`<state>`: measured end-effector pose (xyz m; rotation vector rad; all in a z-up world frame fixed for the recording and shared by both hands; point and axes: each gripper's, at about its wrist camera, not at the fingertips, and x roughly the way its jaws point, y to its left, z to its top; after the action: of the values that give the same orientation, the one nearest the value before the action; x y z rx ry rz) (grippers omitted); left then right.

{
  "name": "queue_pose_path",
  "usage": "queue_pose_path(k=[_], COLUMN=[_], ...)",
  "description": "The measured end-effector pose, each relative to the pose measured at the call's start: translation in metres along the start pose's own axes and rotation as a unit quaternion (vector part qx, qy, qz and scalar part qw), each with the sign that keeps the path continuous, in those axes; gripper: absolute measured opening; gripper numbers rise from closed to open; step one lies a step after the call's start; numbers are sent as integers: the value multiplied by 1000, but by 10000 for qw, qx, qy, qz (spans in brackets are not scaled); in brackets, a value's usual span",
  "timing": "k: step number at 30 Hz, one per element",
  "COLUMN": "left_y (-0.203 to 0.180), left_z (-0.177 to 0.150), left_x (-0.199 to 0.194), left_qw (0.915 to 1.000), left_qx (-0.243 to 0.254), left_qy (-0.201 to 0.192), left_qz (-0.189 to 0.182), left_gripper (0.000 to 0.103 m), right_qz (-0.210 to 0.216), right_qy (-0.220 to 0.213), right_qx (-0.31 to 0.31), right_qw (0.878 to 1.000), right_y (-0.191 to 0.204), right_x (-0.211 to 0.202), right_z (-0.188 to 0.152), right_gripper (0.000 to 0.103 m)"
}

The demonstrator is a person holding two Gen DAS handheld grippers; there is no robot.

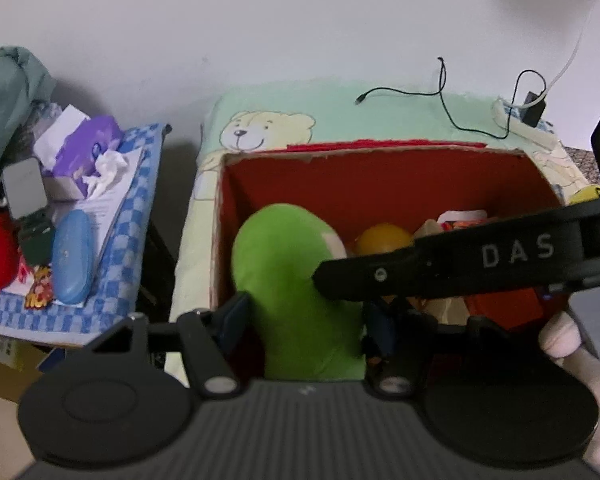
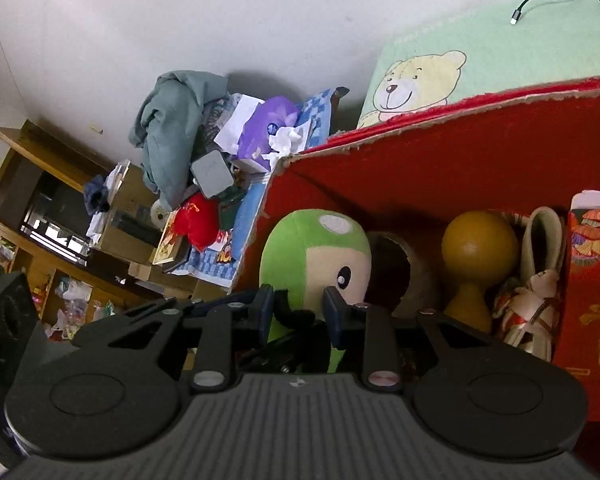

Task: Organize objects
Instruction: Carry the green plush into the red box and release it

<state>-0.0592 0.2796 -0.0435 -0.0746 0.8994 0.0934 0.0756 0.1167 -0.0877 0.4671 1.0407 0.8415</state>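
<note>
A green plush toy [image 1: 284,248] stands at the left end of an open red-lined cardboard box [image 1: 380,176]. My left gripper [image 1: 306,312] is shut on the toy's lower body, one pad on each side. The right gripper [image 1: 326,280] reaches in from the right and meets the toy's side. In the right wrist view the plush toy [image 2: 316,236] shows its cream face, and my right gripper [image 2: 300,308] straddles its lower part with a black bit between the pads, which seem to press on it. The box wall [image 2: 420,160] rises behind.
Inside the box sit a yellow wooden gourd [image 2: 478,244], a brown round piece [image 2: 396,276], a small doll [image 2: 536,300] and a red patterned carton [image 2: 596,280]. The box rests on a bear-print blanket [image 1: 260,128] with a black cable [image 1: 444,96]. A cluttered side table [image 1: 120,248] stands left.
</note>
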Motion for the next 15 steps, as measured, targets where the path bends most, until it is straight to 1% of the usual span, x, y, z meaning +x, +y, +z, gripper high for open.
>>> queue_pose_path(k=[4,5,9,15], left_y=[1,-1,-9,-13], left_z=[0,-1,0,2], left_x=[0,0,3,7], left_qw=[10000,10000,9998,9997], left_qx=[25,37,164,183], left_qy=[-35,-39,-3,47], left_qz=[-58,-56,65,151], left_gripper=[68,70,74,74], right_qz=[-121,-160,-234,-476], right_qy=[-28,-33,-81,-265], right_qx=[140,155,228,94], right_qw=[9998,9997,9994,9985], right_y=[-4,-4,-7,-6], right_x=[3,5,4,-9], right_z=[0,0,-1,-4], right_gripper=[33,34,36,36])
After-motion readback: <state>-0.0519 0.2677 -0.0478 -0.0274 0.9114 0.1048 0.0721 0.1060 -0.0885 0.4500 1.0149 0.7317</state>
